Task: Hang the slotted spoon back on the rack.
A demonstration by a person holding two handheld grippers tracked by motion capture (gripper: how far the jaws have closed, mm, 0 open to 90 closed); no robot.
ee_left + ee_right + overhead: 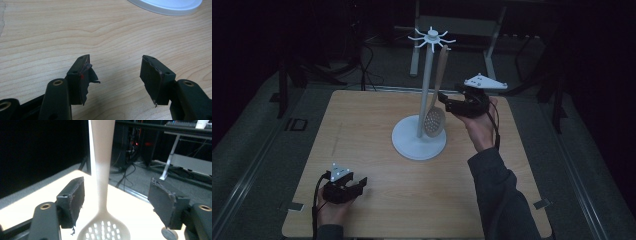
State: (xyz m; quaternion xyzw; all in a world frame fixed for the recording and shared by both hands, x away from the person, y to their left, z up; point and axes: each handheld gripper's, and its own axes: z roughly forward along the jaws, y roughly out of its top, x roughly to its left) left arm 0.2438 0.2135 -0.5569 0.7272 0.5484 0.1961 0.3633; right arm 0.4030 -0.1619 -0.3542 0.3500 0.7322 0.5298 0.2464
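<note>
Wooden tabletop [377, 130] in a dark room. Leave left gripper [354, 188] resting near the front edge, jaws wide, empty. Slotted spoon [435, 115] hangs from white rack [428, 75]; back right gripper [447, 102], jaws wide apart, straight off without brushing the handle.

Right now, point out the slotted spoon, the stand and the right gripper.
slotted spoon [434, 121]: high view, on its perforated bowl.
stand [412, 142]: high view, on its round white base.
right gripper [116, 197]: right gripper view, midway between its open jaws.
</note>
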